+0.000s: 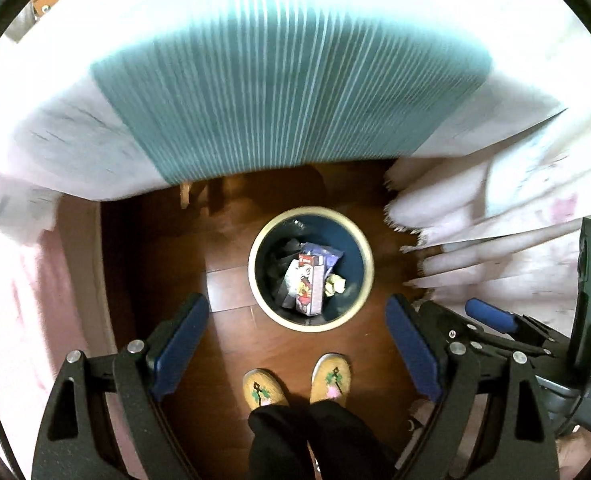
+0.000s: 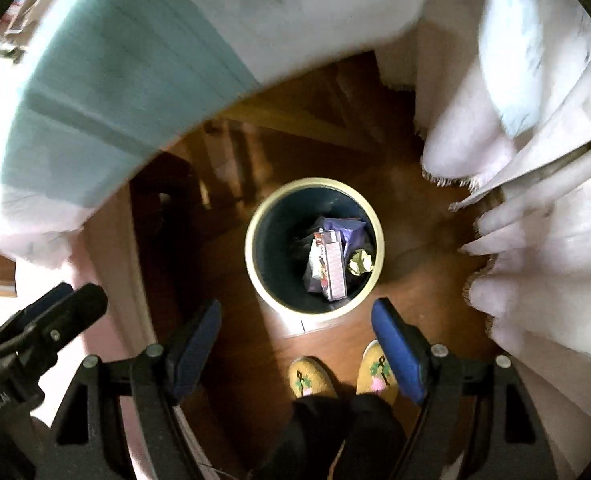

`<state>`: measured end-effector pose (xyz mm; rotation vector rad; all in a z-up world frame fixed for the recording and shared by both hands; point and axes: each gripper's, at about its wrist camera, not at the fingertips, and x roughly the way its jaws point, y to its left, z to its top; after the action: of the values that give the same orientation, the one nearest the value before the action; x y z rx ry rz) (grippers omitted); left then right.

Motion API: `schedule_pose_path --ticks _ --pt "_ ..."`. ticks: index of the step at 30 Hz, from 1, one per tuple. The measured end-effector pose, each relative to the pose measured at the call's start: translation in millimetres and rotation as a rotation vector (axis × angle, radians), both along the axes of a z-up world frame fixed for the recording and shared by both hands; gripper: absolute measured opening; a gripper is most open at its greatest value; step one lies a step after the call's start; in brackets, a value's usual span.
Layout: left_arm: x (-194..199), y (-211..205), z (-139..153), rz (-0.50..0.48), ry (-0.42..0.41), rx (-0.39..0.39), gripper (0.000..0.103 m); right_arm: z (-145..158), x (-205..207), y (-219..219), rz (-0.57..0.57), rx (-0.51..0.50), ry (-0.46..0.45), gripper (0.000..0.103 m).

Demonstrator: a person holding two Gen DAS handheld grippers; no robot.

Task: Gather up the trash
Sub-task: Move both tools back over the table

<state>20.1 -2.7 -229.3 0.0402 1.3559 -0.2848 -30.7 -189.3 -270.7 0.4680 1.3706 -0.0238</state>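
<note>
Dark wood floor [image 1: 231, 292], striped cloth hanging at 12 o'clock. We hold both claws above the trash bin [image 1: 365, 256], which sits straight ahead, its mouth facing up at us. Left gripper [image 1: 295, 340] spread, empty; right gripper [image 2: 295, 342] spread, empty. Carton [image 2: 333, 266] inside, long axis 12-to-6, crumpled paper [image 2: 360, 262] at its 3 o'clock. Both claws look equally near.

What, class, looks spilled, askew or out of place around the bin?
Nothing stands out. The bin stands upright on the floor, with the box and crumpled paper inside it. No litter shows outside.
</note>
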Motion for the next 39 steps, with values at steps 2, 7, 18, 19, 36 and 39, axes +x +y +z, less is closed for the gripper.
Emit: schedule_pose_path --ticks 2,7,18,19,36,39 --pt "-3.7 6.6 32.4 -0.004 -0.025 -0.007 0.089 28.9 -3.6 6.8 0.025 -0.013 -0.027 0.078" --pt "-8.6 26.7 110.3 -0.008 -0.100 -0.017 0.089 104.5 -10.0 22.4 0.086 -0.058 -0.088 0.078" --pt "4.9 63.5 231.1 -0.010 -0.250 -0.070 0.089 243.6 -10.3 41.9 0.111 -0.192 -0.287 0.078" --pt "5.9 63.6 236.1 -0.014 -0.263 -0.071 0.089 253.2 -10.1 43.1 0.106 -0.209 -0.305 0.078" --pt "56.0 34.1 323.7 -0.142 -0.496 -0.036 0.089 344.6 30.9 27.9 0.028 -0.329 -0.515 0.078" --pt "72.1 22.3 331.4 -0.142 -0.506 -0.040 0.088 354.5 47.7 19.6 0.058 -0.346 -0.537 0.078"
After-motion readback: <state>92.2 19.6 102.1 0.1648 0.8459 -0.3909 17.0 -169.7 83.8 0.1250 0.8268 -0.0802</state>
